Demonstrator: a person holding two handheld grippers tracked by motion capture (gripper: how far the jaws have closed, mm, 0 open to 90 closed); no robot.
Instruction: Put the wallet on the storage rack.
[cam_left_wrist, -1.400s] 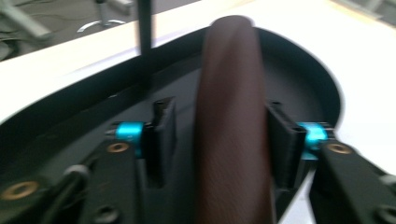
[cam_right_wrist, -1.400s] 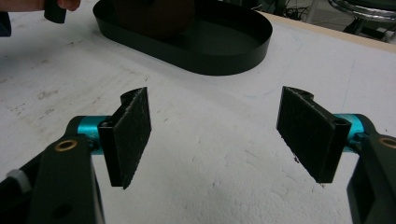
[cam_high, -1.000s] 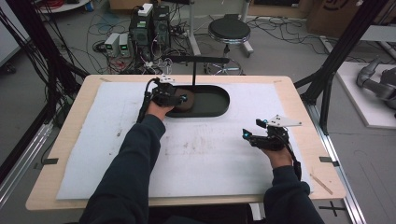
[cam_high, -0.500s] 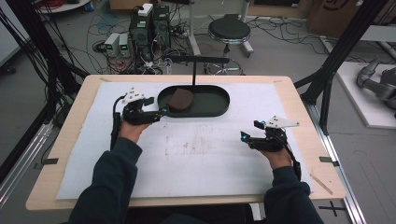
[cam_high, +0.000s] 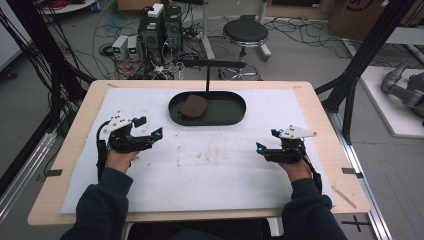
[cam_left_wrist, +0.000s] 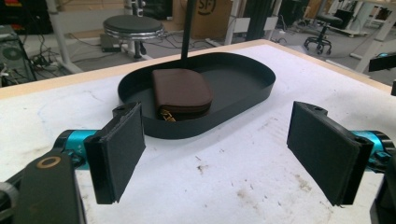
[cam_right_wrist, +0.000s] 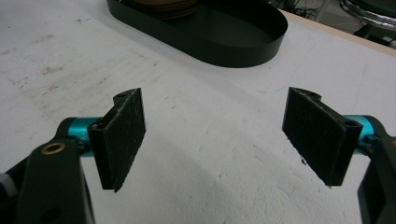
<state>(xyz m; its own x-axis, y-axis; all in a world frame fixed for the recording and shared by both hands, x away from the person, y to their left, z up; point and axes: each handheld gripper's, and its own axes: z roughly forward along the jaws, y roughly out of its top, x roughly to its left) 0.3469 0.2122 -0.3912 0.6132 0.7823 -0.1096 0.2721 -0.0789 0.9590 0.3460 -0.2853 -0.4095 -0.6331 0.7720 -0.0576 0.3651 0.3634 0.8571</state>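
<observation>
High view: brown pouch (cam_high: 193, 106) lies flat in left end of black oval tray (cam_high: 235, 114), placement looks done. Your left gripper (cam_high: 150, 136) sits left of tray, well clear of pouch; jaws have just been opening, now spread wide, nothing between them. Right gripper (cam_high: 266, 149) rests on white mat (cam_high: 210, 175), jaws wide, empty. Nothing obvious left but retreat.

In the right gripper view we get just a sliver of the brown pouch (cam_right_wrist: 161, 5), cut off by the top edge, and the tray (cam_right_wrist: 243, 44) loses its far side there too. In the left gripper view the tray's near wall (cam_left_wrist: 187, 128) hides the pouch's front edge. We can't make out the small gold bit (cam_left_wrist: 164, 115) on it.
</observation>
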